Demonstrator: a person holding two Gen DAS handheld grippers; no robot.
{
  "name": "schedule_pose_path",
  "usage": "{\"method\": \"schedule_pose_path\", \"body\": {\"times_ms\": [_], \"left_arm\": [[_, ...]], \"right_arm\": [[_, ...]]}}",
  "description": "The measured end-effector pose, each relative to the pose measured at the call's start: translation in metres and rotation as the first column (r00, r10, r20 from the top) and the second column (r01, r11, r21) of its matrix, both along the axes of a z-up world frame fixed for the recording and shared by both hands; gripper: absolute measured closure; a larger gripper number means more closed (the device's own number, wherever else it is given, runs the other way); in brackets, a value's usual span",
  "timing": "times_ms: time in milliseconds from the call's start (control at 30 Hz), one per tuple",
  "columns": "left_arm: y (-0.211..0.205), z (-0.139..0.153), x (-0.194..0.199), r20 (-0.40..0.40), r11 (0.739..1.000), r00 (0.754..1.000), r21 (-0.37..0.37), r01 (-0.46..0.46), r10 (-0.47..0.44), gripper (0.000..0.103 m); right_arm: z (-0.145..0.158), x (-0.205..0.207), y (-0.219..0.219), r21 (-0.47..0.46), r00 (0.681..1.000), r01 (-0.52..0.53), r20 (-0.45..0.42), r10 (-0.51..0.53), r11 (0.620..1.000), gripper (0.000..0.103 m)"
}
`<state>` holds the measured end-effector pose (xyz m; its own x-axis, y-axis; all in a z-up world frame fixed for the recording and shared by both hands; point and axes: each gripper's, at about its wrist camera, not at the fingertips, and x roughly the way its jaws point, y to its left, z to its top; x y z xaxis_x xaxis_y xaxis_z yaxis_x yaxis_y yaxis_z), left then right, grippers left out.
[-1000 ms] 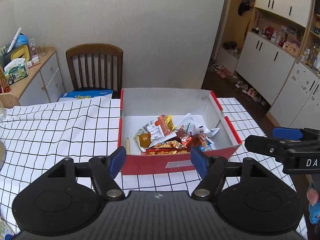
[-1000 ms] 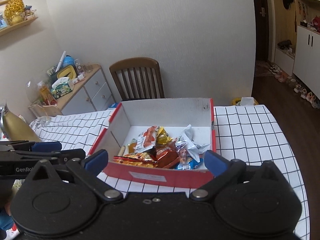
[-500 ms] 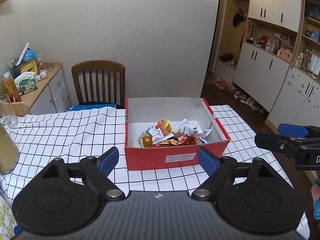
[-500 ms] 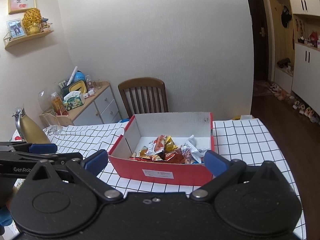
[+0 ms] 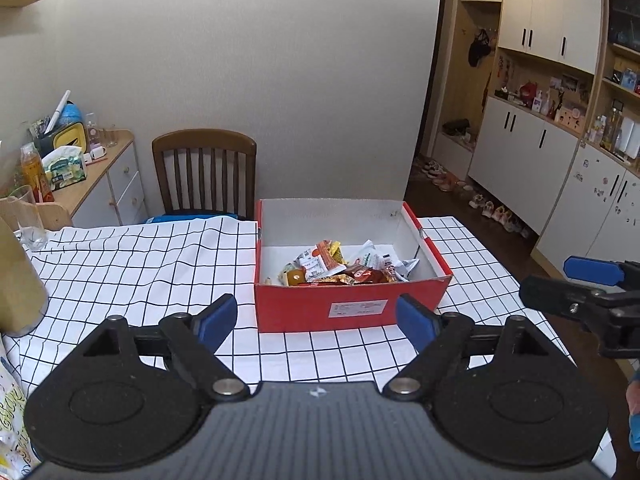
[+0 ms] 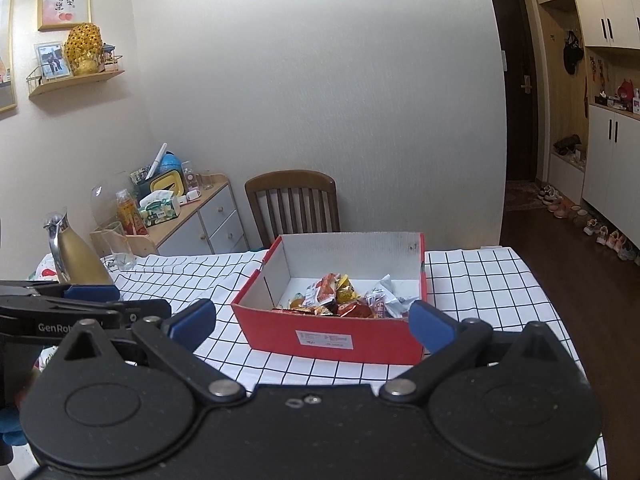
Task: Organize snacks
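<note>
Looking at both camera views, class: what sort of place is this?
Most likely a home dining area: a table with a checked cloth, a wooden chair at it, and shoes lined up beside hallway cupboards.

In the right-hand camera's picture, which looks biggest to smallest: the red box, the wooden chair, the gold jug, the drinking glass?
As they look in that view:
1. Red box
2. Wooden chair, though it stands farther back and is partly hidden
3. Gold jug, partly hidden behind the left gripper
4. Drinking glass

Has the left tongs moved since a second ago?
Yes. The left tongs have backed away from the red box, which looks smaller and farther now; their jaws have just been opening, with nothing between them.
</note>
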<state>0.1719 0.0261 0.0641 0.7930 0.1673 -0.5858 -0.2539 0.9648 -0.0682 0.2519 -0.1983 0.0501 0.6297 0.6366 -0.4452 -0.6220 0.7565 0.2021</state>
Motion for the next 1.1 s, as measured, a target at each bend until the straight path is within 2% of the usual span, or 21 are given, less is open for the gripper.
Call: {"method": "schedule_pose_path", "body": {"times_ms": [1100], "left_arm": [[-0.009,-0.001,-0.011,-0.018,1.000,1.000,-0.014,0.007,-0.008,0.016]], "right_arm": [[-0.006,-0.018,-0.011,-0.005,1.000,0.012,-0.005,-0.012,1.000,0.000]]}}
